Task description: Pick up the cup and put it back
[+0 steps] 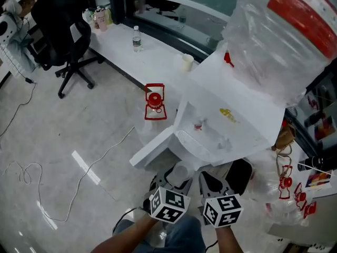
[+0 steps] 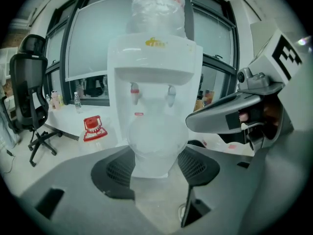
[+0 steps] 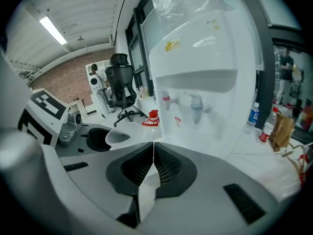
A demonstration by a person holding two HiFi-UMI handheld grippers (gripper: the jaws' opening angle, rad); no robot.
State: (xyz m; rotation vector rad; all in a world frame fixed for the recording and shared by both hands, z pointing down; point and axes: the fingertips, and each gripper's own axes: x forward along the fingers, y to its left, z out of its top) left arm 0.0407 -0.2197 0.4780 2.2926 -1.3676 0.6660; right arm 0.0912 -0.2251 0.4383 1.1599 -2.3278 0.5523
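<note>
A translucent plastic cup is held upright between the dark pads of my left gripper, in front of the white water dispenser. In the left gripper view the cup fills the gap of the left gripper and stands before the dispenser's taps. My right gripper is beside it on the right, its jaws pressed together with nothing in them. The right gripper view shows the right gripper shut, with the cup's rim to the left.
A large water jug with a red cap stands on the floor left of the dispenser. A long white desk carries a bottle and a paper cup. A black office chair and floor cables lie further left.
</note>
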